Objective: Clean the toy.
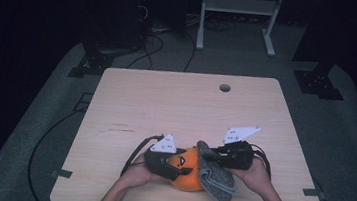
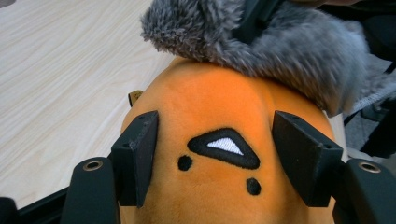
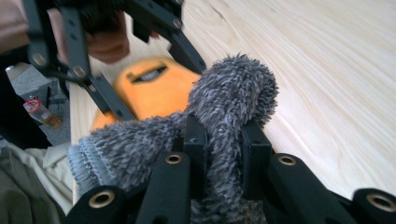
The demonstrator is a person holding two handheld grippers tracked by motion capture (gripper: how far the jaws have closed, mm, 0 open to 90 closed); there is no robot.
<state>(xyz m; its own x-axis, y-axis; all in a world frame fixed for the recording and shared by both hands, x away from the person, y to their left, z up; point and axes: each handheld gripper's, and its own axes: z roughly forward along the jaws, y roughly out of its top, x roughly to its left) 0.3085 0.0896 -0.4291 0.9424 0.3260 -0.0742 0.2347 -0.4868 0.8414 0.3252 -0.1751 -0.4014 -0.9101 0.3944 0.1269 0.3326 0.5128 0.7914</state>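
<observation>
Table [image 1: 186,106]: pale wood top with a round hole [image 1: 225,88] near its far edge, well beyond both tongs.

Orange plush toy [image 1: 188,174]: rounded, with a black-and-white stitched eye; it sits at the near edge between the two tongs.

Grey fuzzy cloth [image 1: 216,177]: draped over the toy's side toward the right tongs, one end hanging down.

Left gripper [image 2: 215,158]: jaws set on either flank of the toy, pressing into the plush.

Right gripper [image 3: 223,140]: jaws clamped on a bunched fold of the cloth, just beside the toy.
</observation>
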